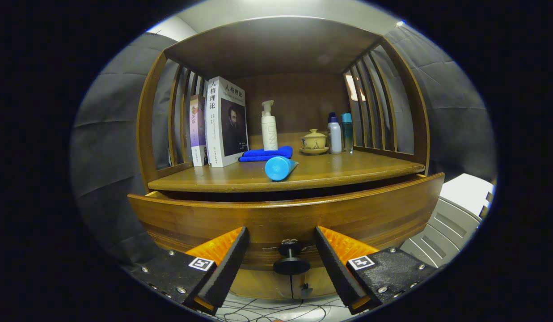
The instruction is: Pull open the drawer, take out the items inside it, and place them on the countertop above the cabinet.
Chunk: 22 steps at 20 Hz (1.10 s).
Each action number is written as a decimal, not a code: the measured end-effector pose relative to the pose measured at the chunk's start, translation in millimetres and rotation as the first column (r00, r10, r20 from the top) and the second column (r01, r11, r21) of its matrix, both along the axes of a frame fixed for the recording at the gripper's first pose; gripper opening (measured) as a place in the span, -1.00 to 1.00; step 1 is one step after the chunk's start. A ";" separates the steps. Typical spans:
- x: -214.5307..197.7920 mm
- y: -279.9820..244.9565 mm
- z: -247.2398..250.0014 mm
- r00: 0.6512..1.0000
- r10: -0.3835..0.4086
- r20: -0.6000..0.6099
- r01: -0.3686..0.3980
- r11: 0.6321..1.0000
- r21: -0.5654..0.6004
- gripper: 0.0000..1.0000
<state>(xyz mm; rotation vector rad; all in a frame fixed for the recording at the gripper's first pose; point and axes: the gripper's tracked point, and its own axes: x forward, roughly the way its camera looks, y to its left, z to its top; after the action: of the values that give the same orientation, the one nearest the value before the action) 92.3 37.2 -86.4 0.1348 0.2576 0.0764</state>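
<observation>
Your gripper [280, 259] is spread wide with the knob [290, 259] between the fingers, touching neither. The drawer [285, 214] is slightly out; pull crookedly and it may bind. Its contents are hidden, while a blue tube [280, 167] lies on the countertop [339, 172]

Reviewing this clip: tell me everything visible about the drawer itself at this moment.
The drawer has a wide front of glossy brown wood with darker grain bands. It sits just under the countertop and is pulled out a little, with a dark gap behind its top edge; its inside is hidden. A small black knob on a short stem sticks out of the front's lower middle. The gripper is open, its fingers either side of the knob, not touching it.
</observation>
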 end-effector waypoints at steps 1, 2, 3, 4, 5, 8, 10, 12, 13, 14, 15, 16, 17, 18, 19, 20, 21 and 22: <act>2.0 0.5 -0.3 1.000 0.000 -0.001 0.000 1.000 0.000 0.87; 5.3 0.9 -0.5 1.000 0.000 -0.002 0.000 1.000 0.000 0.87; 7.6 1.2 -1.3 1.000 0.000 -0.003 0.000 1.000 0.001 0.87; 10.1 1.3 -1.7 1.000 0.001 -0.003 -0.001 1.000 0.000 0.87; 12.6 1.1 -1.7 1.000 0.002 -0.001 -0.002 1.000 0.000 0.87; 18.6 1.0 -2.8 1.000 0.006 0.003 -0.006 1.000 -0.004 0.86; 24.1 1.4 -3.9 1.000 0.008 0.004 -0.008 1.000 -0.012 0.86; 33.4 2.5 -5.3 1.000 0.010 0.004 -0.010 1.000 -0.011 0.86; 34.5 1.5 -3.0 1.000 0.007 0.009 -0.007 1.000 -0.005 0.86; 35.5 2.9 -4.1 1.000 0.003 0.008 -0.003 1.000 0.009 0.86; 36.2 2.7 -3.5 1.000 0.004 0.014 -0.004 1.000 0.010 0.85; 35.3 2.6 -4.0 1.000 0.006 0.013 -0.006 1.000 0.003 0.85; 35.7 2.3 -3.6 1.000 0.003 0.018 -0.003 1.000 0.003 0.85; 35.0 3.2 -4.6 1.000 0.001 0.012 -0.001 1.000 0.011 0.85; 34.1 5.0 -3.3 1.000 0.006 0.010 -0.006 1.000 0.013 0.85; 32.9 6.9 0.4 1.000 0.016 0.009 -0.017 1.000 0.019 0.86; 30.8 4.0 5.9 1.000 0.010 0.014 -0.010 1.000 0.019 0.87; 26.9 0.7 15.3 1.000 0.001 0.027 -0.002 1.000 0.015 0.86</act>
<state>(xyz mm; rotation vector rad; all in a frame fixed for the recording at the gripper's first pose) 119.2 37.9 -71.1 0.1482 0.2298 0.0817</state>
